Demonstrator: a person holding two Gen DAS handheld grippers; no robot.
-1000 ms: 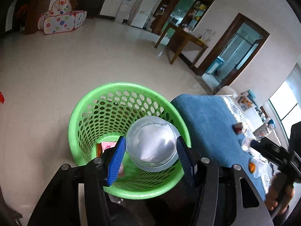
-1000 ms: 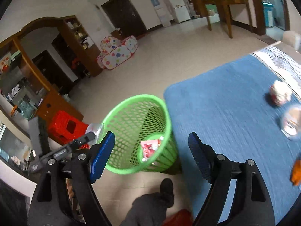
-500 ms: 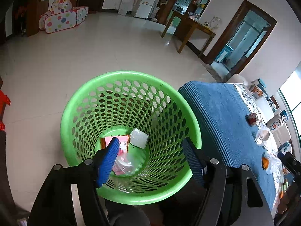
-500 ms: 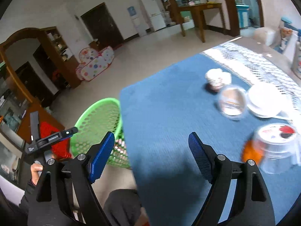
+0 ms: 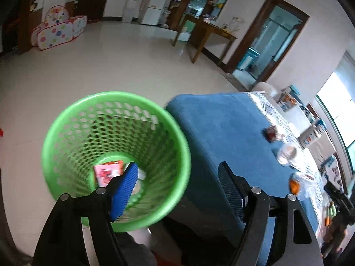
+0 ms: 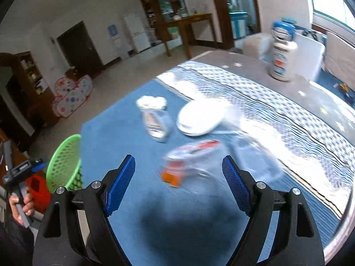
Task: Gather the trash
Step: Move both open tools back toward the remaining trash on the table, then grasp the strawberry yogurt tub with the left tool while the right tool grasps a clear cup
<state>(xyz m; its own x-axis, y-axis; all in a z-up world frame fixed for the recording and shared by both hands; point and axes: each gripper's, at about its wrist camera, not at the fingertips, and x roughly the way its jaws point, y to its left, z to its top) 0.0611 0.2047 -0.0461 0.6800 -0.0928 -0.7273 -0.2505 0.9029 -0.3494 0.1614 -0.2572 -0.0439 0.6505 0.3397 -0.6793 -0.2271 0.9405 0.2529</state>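
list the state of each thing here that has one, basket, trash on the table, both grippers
green basket: upright on the floor beside the table, trash lying at the bottom
left gripper: fingers opening, nothing between them
right gripper: open, empty, above the blue cloth
clear lidded cup: on the cloth, blurred
white plate: on the cloth, flat
bottle: upright

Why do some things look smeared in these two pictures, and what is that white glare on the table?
Right wrist view: the clear plastic container is smeared by motion blur, and window light washes out the patterned cloth; a dark shadow lies on the blue tablecloth. Left wrist view: the green basket is slightly blurred, and the fisheye lens bends the room's edges.
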